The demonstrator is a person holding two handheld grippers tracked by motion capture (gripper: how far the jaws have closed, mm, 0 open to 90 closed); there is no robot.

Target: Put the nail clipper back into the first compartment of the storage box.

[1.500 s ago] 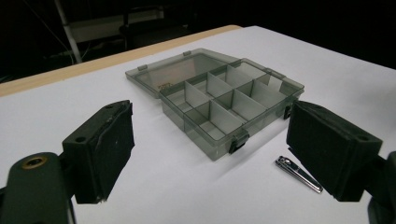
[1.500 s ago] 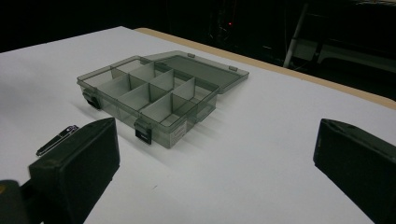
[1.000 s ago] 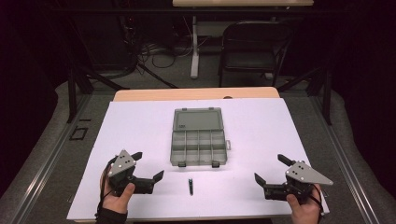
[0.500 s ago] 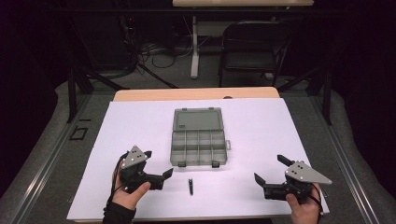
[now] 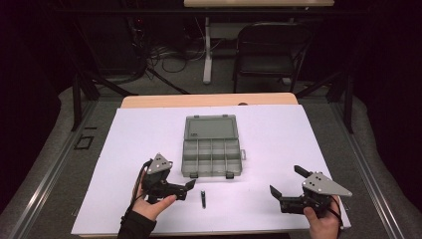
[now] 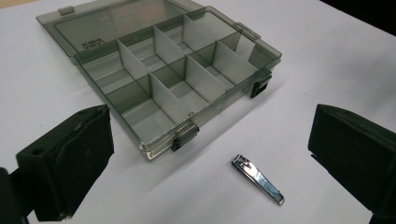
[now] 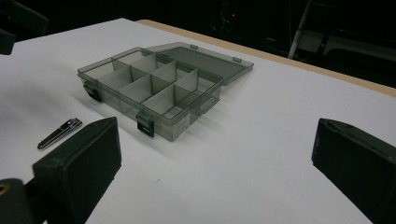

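Observation:
A grey see-through compartment box (image 5: 212,149) lies open in the middle of the white table cover, its lid flat behind it and its compartments empty. A small metal nail clipper (image 5: 203,198) rests on the cover just in front of the box. My left gripper (image 5: 186,190) hovers open close to the left of the clipper, pointing at it. In the left gripper view the clipper (image 6: 258,179) lies between and just beyond the wide-apart jaws of the left gripper (image 6: 210,140), with the box (image 6: 159,93) behind. My right gripper (image 5: 286,180) stands open at the front right, empty.
The white cover (image 5: 278,134) spans the table, with a wooden edge (image 5: 209,100) at the far side. Beyond the table stand a black chair (image 5: 266,55) and a desk leg with cables. The right gripper view shows the box (image 7: 154,84) and the clipper (image 7: 60,133) off to its left.
My left gripper has moved right toward the nail clipper and turned to point at it. The right gripper, box and clipper have stayed put.

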